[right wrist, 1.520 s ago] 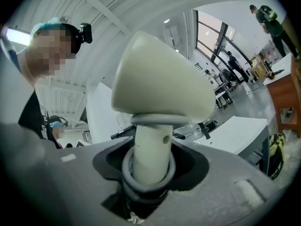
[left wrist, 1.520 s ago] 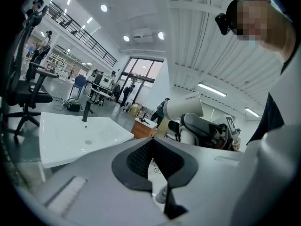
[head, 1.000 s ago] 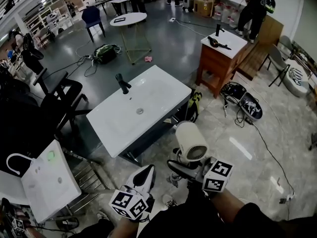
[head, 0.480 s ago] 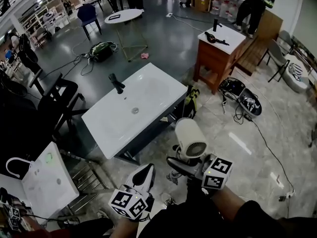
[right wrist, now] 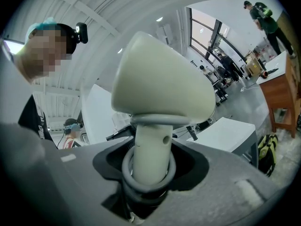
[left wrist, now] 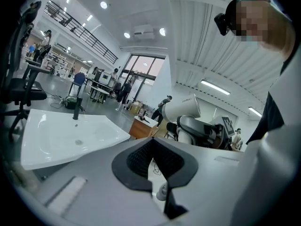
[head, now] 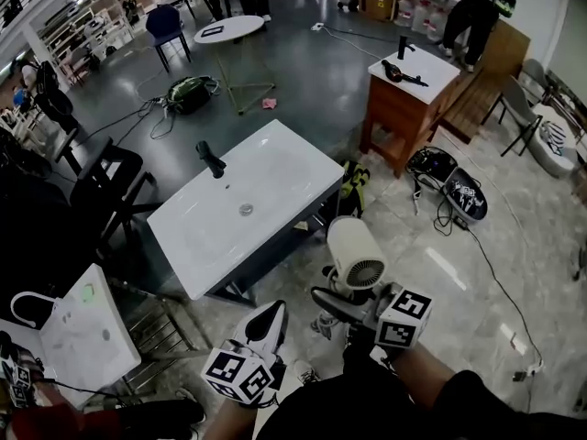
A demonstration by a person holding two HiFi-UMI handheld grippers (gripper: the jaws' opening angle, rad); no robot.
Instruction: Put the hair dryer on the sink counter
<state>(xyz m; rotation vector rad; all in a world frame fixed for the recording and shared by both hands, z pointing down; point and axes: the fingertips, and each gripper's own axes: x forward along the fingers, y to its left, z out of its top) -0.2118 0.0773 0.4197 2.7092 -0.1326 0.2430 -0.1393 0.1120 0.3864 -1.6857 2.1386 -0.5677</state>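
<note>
A cream hair dryer (head: 356,257) stands upright in my right gripper (head: 341,308), which is shut on its handle (right wrist: 149,149); its round head (right wrist: 160,88) fills the right gripper view. The white sink counter (head: 275,186) with a black faucet (head: 210,159) lies ahead and to the left, apart from the dryer. My left gripper (head: 268,322) hangs low beside the right one, jaws together and nothing in them. In the left gripper view (left wrist: 157,168) the sink counter (left wrist: 51,135) is at the left and the hair dryer (left wrist: 181,111) at the right.
A wooden cabinet with a white top (head: 408,99) stands at the back right, with bags and cables (head: 449,186) on the floor by it. A yellow-black bag (head: 356,191) leans at the sink's right end. A black chair (head: 110,181) and a small white basin (head: 78,337) are at the left.
Both grippers have travelled along together and the sink counter now sits slightly further left in the head view. The hair dryer stays in the right gripper.
</note>
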